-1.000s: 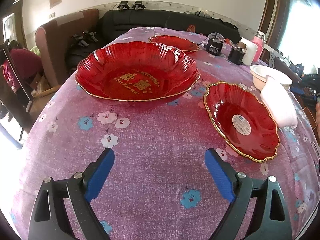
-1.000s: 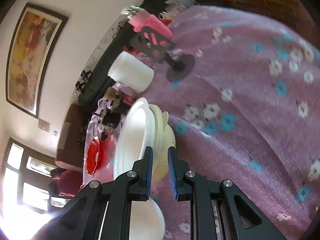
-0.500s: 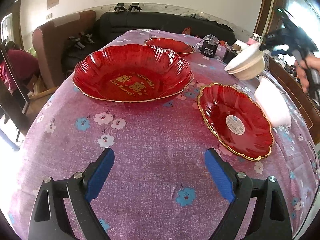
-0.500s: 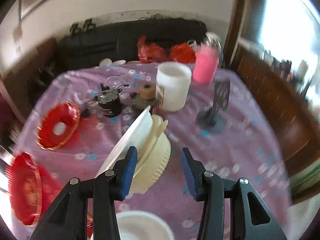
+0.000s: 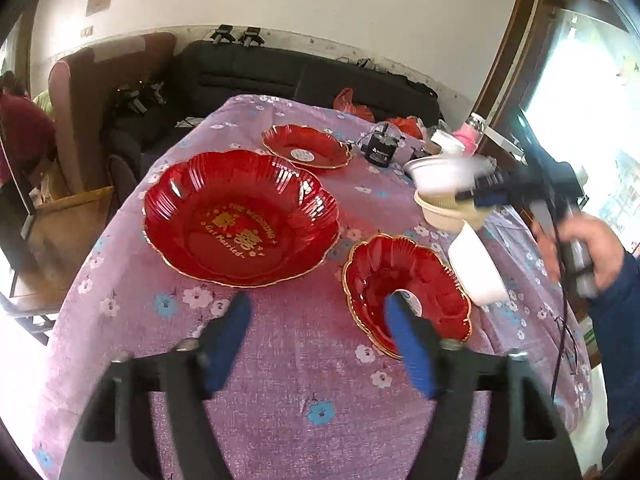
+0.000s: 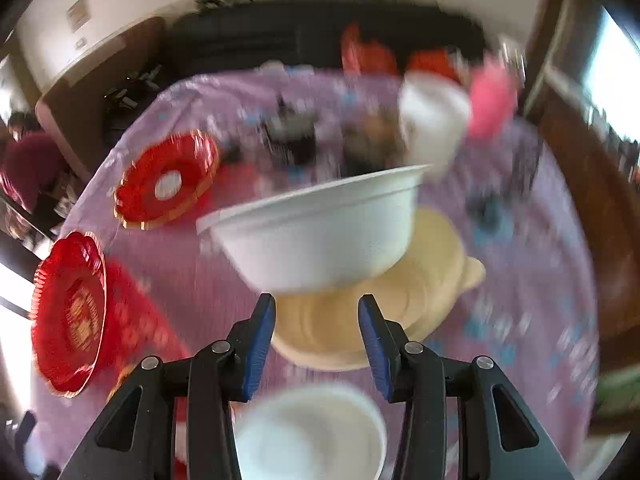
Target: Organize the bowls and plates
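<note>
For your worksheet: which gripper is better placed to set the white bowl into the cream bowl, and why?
Right. The right gripper is just behind the tilted white bowl over the cream bowl; the left gripper hovers by the red plates.

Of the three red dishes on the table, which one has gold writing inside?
The largest red dish, on the left; its centre bears gold lettering, while the two smaller red dishes carry only round white stickers.

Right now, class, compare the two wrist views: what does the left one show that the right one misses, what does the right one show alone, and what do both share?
Only the left view: the person's hand holding the right gripper, and the near small red plate.
Only the right view: a second white bowl at the bottom edge.
Both: the large red plate, the far small red plate, the tilted white bowl over the cream bowl.
</note>
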Available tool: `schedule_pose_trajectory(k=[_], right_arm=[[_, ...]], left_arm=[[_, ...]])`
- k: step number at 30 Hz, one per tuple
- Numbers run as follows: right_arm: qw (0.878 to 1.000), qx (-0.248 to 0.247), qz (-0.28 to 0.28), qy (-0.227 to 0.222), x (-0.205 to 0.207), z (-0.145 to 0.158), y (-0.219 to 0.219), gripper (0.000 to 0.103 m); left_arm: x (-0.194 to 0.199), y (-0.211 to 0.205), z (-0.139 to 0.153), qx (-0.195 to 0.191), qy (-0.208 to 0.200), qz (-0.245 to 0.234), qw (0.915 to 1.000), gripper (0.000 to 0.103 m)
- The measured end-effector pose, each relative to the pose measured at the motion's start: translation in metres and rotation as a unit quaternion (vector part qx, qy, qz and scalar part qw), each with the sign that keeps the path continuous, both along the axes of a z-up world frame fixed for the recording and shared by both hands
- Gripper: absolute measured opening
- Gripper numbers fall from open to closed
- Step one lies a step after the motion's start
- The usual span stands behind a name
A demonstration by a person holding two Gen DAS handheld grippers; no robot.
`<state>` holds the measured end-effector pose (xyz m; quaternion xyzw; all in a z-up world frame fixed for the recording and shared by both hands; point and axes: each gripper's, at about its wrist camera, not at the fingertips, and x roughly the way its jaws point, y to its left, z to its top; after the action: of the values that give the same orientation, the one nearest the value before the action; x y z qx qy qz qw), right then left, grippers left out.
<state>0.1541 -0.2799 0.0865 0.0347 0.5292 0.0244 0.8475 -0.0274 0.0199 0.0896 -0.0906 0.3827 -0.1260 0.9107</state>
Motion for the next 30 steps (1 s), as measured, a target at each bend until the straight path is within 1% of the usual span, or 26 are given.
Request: schedule_pose_trajectory(k=[1,2,4,6,8,9,10,11,12,13,14,15,16,17,18,21,22,25,27,28,29,30], right_arm=[[1.0,0.01,0.006,0.013,-0.01,-0.007,-0.002,0.045],[1.0,0.012,0.006,0.019,-0.021,-0.012,-0.004,0.045],[1.0,-0.001,-0.001,0.025,-0.045,-0.016,-0.016,0.045],[0.999,-0.034,-0.005,0.027,-0.065,-0.019,-0.023,0.045],[0.998,-0.068,-0.014,0.004,-0.09,-0.012,-0.032,0.045],[0.997,-0.078,-0.017,-0.018,-0.105,-0.003,-0.035,0.045],[0.997,-0.071,-0.015,-0.038,-0.116,0.007,-0.037,0.046],[0.997,-0.045,-0.005,-0.063,-0.13,0.019,-0.039,0.047],[0.996,-0.006,0.015,-0.088,-0.145,0.033,-0.036,0.047],[0.994,0.019,0.032,-0.101,-0.154,0.041,-0.031,0.047],[0.992,0.047,0.05,-0.108,-0.163,0.048,-0.025,0.049],[0.988,0.087,0.073,-0.109,-0.171,0.053,-0.017,0.052],[0.984,0.117,0.088,-0.106,-0.175,0.053,-0.011,0.053],[0.977,0.154,0.108,-0.096,-0.176,0.052,0.0,0.053],[0.973,0.176,0.121,-0.088,-0.174,0.051,0.008,0.053],[0.965,0.215,0.136,-0.069,-0.162,0.042,0.034,0.053],[0.962,0.228,0.138,-0.058,-0.15,0.036,0.045,0.053],[0.962,0.236,0.129,-0.038,-0.121,0.016,0.073,0.053],[0.962,0.245,0.117,-0.016,-0.092,-0.003,0.087,0.052],[0.963,0.246,0.111,-0.012,-0.081,-0.009,0.092,0.05],[0.963,0.248,0.105,-0.008,-0.072,-0.015,0.097,0.042],[0.965,0.244,0.101,0.003,-0.059,-0.024,0.105,0.04]], left_arm=[[0.001,-0.003,-0.003,0.001,0.005,-0.007,1.0,0.051],[0.003,-0.008,-0.008,0.004,0.014,-0.012,0.9998,0.046],[0.008,-0.013,-0.017,-0.002,0.03,-0.024,0.9993,0.046],[0.01,-0.014,-0.025,-0.011,0.045,-0.027,0.9985,0.046],[0.014,-0.017,-0.029,-0.016,0.055,-0.028,0.9979,0.046],[0.016,-0.017,-0.029,-0.017,0.059,-0.028,0.9977,0.046],[0.02,-0.015,-0.029,-0.019,0.061,-0.023,0.9977,0.046],[0.023,-0.011,-0.028,-0.024,0.064,-0.016,0.9976,0.046],[0.027,-0.007,-0.028,-0.03,0.069,-0.013,0.9971,0.046],[0.03,-0.002,-0.028,-0.035,0.074,-0.009,0.9966,0.046],[0.033,0.006,-0.028,-0.042,0.077,0.001,0.9962,0.046],[0.035,0.012,-0.027,-0.045,0.079,0.01,0.9958,0.046],[0.037,0.02,-0.027,-0.048,0.081,0.022,0.9953,0.046],[0.039,0.03,-0.027,-0.055,0.084,0.037,0.9943,0.046],[0.04,0.043,-0.028,-0.061,0.085,0.053,0.9931,0.046],[0.047,0.074,-0.028,-0.06,0.09,0.092,0.9898,0.046],[0.051,0.083,-0.028,-0.061,0.092,0.102,0.9887,0.046],[0.068,0.107,-0.032,-0.053,0.1,0.125,0.9857,0.046],[0.081,0.121,-0.035,-0.052,0.111,0.14,0.9826,0.046],[0.088,0.124,-0.036,-0.053,0.113,0.139,0.9824,0.046],[0.096,0.127,-0.037,-0.049,0.115,0.137,0.9827,0.046],[0.102,0.129,-0.038,-0.045,0.115,0.139,0.9825,0.046]])
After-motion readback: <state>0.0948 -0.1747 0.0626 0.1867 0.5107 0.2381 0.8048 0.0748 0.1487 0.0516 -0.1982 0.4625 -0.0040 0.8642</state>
